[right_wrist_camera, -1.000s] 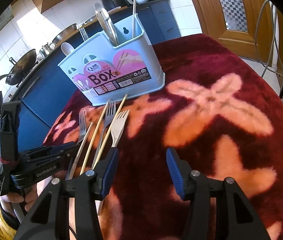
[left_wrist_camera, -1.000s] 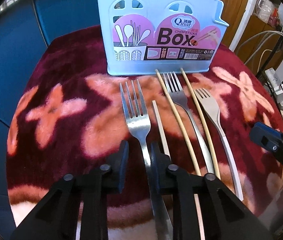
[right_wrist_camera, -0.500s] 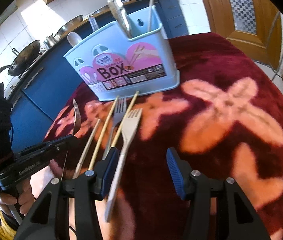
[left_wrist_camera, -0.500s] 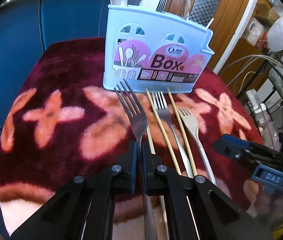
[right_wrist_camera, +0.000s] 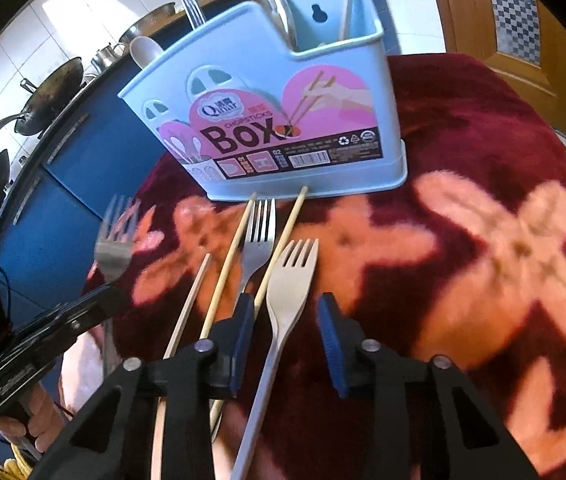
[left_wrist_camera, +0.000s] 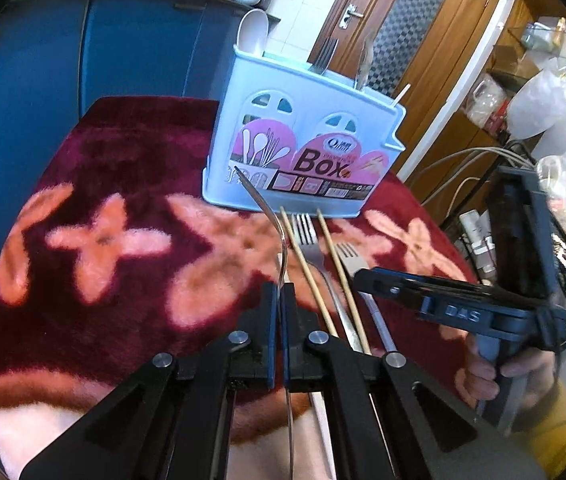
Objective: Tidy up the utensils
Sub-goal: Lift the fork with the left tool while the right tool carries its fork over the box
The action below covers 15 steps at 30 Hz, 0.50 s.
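Observation:
My left gripper [left_wrist_camera: 278,294] is shut on a steel fork [left_wrist_camera: 271,216] and holds it lifted, edge-on, tines toward the light-blue utensil box [left_wrist_camera: 299,136]. In the right wrist view the same fork [right_wrist_camera: 115,240] hangs at the left, above the cloth. My right gripper [right_wrist_camera: 285,316] is open and straddles the handle of a pale matte fork [right_wrist_camera: 289,280] lying on the cloth. Beside it lie another steel fork [right_wrist_camera: 257,240] and three wooden chopsticks [right_wrist_camera: 227,264]. The box [right_wrist_camera: 275,112] holds a spoon, a fork, tongs and a chopstick.
The red plush cloth with orange flowers [right_wrist_camera: 483,220] covers a round table. Blue cabinets [left_wrist_camera: 83,48] stand behind it, with woks [right_wrist_camera: 43,100] on the counter. A wooden door [left_wrist_camera: 403,32] and a wire rack with cables [left_wrist_camera: 543,200] are at the right.
My left gripper closed on the steel fork, lifted it off the cloth and turned it edge-on. My right gripper moved in over the pale fork's handle.

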Each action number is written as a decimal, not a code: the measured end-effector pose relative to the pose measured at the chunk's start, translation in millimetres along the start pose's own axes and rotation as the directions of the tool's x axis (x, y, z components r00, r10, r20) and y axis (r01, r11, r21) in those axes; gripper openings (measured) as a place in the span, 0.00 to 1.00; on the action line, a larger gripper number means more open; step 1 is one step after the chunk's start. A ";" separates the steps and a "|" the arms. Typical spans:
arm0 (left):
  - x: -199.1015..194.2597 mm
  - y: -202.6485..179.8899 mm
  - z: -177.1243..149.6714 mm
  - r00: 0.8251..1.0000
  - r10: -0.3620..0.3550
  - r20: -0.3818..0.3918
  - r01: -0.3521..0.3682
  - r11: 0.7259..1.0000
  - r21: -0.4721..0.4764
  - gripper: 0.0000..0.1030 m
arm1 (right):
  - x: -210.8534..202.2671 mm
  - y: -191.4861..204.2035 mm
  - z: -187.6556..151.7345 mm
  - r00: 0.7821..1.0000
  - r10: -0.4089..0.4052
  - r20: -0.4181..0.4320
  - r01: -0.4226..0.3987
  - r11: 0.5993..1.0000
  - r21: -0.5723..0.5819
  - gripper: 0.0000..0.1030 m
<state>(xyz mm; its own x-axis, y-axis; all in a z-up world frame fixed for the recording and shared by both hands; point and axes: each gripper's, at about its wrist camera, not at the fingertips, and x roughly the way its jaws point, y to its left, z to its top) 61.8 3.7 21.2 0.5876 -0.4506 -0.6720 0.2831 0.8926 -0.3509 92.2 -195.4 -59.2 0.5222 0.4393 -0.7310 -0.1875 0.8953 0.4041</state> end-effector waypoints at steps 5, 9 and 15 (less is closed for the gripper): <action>-10.5 0.6 1.9 0.999 -0.034 0.043 0.034 0.999 0.005 0.00 | 6.7 -6.4 6.9 0.999 0.040 -0.017 -0.039 0.999 0.038 0.31; -17.1 0.4 2.8 0.997 -0.040 0.065 0.040 0.999 0.002 0.00 | 10.3 -9.5 10.4 0.998 0.055 -0.033 -0.054 0.997 0.047 0.18; -25.7 0.1 4.9 0.995 -0.032 0.098 0.033 0.999 -0.001 0.00 | 5.3 -9.7 6.7 0.996 0.091 -0.025 -0.089 0.994 0.065 0.06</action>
<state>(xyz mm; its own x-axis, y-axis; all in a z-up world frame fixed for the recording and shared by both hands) 50.5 15.5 41.6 0.6495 -0.4755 -0.5933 0.3011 0.8774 -0.3736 102.3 -202.2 -63.3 0.4821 0.5207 -0.7046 -0.1789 0.8458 0.5026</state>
